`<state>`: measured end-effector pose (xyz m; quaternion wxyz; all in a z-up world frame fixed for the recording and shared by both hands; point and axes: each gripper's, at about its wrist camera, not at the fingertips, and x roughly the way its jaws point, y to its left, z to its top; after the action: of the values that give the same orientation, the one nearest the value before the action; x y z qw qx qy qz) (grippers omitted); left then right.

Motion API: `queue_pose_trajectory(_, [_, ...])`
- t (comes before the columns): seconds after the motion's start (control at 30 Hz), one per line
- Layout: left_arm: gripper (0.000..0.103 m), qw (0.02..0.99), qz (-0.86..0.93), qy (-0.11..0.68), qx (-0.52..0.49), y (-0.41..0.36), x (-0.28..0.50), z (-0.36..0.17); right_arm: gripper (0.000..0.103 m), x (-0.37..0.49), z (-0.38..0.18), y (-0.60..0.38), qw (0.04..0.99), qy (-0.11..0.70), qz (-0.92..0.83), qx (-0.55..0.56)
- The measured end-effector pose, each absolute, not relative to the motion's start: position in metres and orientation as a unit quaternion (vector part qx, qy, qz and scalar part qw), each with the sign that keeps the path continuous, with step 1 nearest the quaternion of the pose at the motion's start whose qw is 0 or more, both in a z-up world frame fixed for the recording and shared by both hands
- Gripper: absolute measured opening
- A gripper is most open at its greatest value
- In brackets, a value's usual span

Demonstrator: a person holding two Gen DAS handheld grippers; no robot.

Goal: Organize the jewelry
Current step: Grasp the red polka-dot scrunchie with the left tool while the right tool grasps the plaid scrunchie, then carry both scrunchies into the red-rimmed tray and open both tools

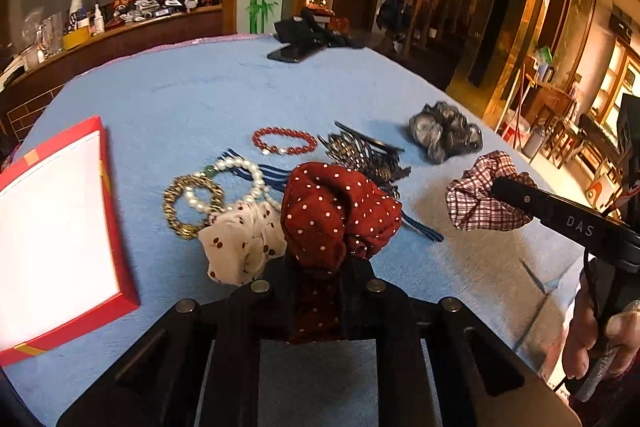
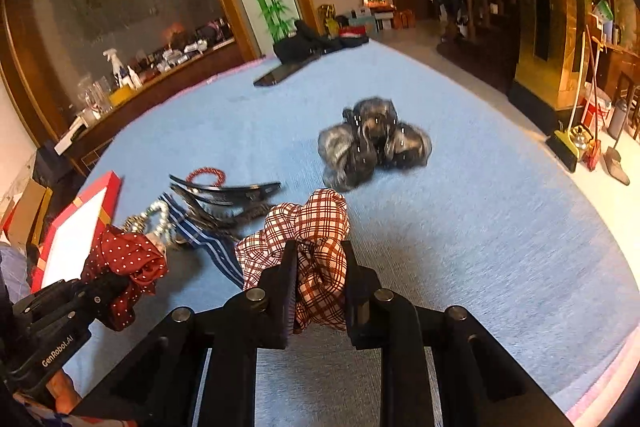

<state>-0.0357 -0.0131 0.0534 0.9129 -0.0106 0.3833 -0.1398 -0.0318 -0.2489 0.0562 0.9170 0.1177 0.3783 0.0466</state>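
My left gripper is shut on a dark red polka-dot scrunchie, held above the blue table; it also shows in the right wrist view. My right gripper is shut on a red-and-white plaid scrunchie, seen at the right in the left wrist view. On the cloth lie a white cherry-print scrunchie, a pearl bracelet, a gold bracelet, a red bead bracelet, dark hair clips, a blue striped band and a grey scrunchie.
A red box with a white inside lies at the left, also in the right wrist view. A black phone and dark bag sit at the table's far edge. The blue tablecloth spreads to the right.
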Motion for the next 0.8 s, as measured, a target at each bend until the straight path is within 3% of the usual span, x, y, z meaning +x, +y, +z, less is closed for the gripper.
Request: queue_pose_trajectory(0.8, [0.014, 0.931, -0.079, 0.352, -0.052, 0.061, -0.059, 0.076, 0.021, -0.038, 0.088, -0.173, 0.914, 0.372, 0.138, 0.087])
